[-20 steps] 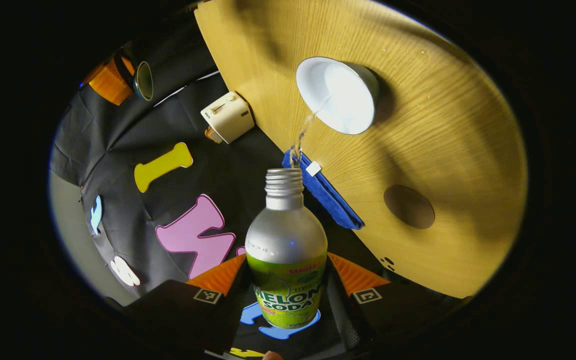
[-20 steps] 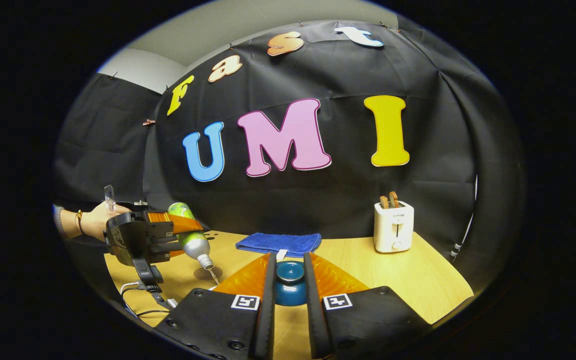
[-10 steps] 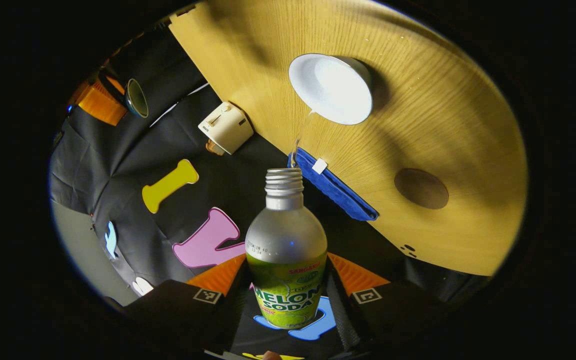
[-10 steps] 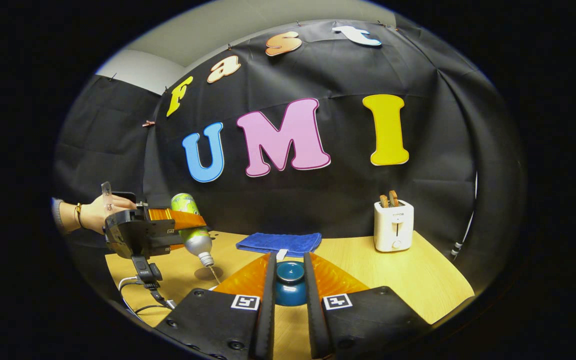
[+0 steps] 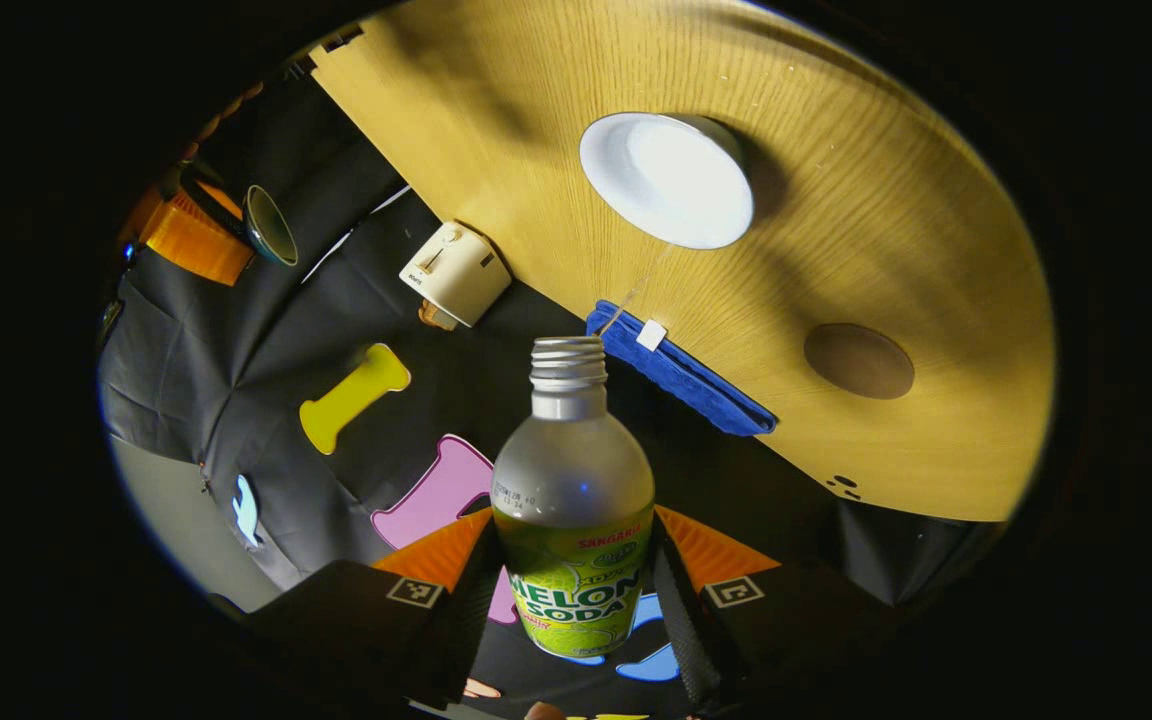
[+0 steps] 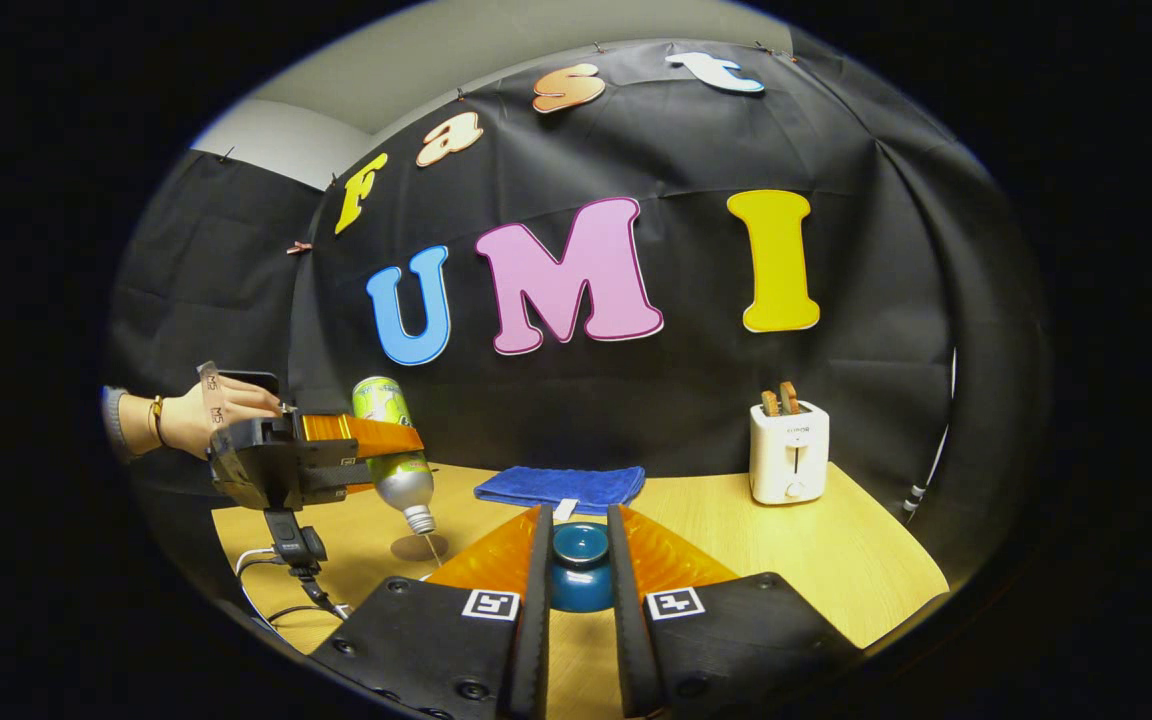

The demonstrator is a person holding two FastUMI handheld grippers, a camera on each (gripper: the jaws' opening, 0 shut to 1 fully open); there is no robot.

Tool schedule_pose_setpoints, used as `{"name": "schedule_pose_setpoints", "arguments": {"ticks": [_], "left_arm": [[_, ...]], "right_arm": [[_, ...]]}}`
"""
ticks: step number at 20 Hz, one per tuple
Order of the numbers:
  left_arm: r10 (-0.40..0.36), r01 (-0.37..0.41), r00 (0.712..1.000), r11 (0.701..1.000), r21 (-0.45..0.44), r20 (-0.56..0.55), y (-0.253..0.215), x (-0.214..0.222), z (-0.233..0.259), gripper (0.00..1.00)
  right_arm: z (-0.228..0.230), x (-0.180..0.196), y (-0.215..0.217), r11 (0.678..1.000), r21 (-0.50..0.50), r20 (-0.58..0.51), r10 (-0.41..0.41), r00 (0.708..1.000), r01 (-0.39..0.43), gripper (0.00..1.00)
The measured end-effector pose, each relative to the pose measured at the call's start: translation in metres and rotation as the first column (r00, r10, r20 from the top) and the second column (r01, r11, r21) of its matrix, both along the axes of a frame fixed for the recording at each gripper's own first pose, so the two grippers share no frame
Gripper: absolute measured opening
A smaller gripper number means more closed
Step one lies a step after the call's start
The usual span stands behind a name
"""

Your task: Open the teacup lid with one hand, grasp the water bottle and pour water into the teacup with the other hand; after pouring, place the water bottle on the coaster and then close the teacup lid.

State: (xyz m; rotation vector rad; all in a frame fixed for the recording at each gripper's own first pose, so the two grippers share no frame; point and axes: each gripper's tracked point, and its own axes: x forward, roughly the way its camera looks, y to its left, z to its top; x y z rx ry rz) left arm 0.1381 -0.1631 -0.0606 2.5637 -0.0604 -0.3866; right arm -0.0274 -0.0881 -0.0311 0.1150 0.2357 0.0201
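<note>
Orange ribbed fingers [image 5: 456,555] of the left gripper [image 5: 576,590] clamp the water bottle [image 5: 573,520] on both sides of its green label, and the bottle's long axis runs straight out along the fingers, with the open threaded mouth pointing away toward the table. In the right gripper view the same bottle is seen tilted neck-down to the right, and a thin thread of water [image 6: 430,549] falls from its mouth. Past the mouth in the left gripper view lies the teacup [image 5: 666,180], uncovered, its white inside open to the camera, standing on the wooden table [image 5: 916,230]. The round brown coaster [image 5: 858,361] sits near the cup with bare wood between them and around it. A folded blue cloth [image 5: 681,368] lies at the table's back edge, just beyond the bottle mouth. The white toaster [image 6: 788,452] stands farther along that edge, well apart from cup and coaster. The right gripper [image 6: 578,580] holds the dark teal lid [image 6: 579,566] between its narrowly set fingers, both pressing its sides, raised above the table's near middle. To its left a hand [image 6: 211,412] grips the left gripper's black body, cables [image 6: 281,590] trailing beneath it near the table's near-left corner.
</note>
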Motion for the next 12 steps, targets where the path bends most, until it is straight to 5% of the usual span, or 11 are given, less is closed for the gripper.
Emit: {"name": "schedule_pose_setpoints", "arguments": {"ticks": [4,5,6,8,10,12], "left_arm": [[0.043,-0.049,0.998,0.986,-0.162,-0.038,0.006,-0.005,-0.014,0.79],[0.065,-0.077,0.996,0.97,-0.232,-0.057,0.01,-0.008,-0.018,0.79],[0.088,-0.109,0.993,0.947,-0.304,-0.082,0.013,-0.012,-0.024,0.8],[0.107,-0.148,0.987,0.889,-0.433,-0.118,0.012,-0.017,-0.032,0.8],[0.13,-0.203,0.978,0.794,-0.573,-0.166,0.01,-0.019,-0.04,0.8],[0.141,-0.285,0.957,0.618,-0.732,-0.253,0.01,-0.025,-0.054,0.79]], "right_arm": [[-0.002,0.001,-0.001,1.0,0.005,-0.003,-0.002,1.0,0.002,0.31],[-0.002,0.001,-0.001,1.0,0.006,-0.003,-0.002,1.0,0.002,0.27],[-0.002,0.001,-0.001,1.0,0.007,-0.003,-0.003,1.0,0.003,0.36],[-0.002,0.001,-0.003,1.0,0.006,-0.003,-0.007,1.0,0.007,0.36],[0.0,0.001,-0.004,1.0,0.009,0.001,-0.009,1.0,0.009,0.36],[0.0,0.0,-0.005,1.0,0.012,0.004,-0.01,1.0,0.01,0.36]]}}
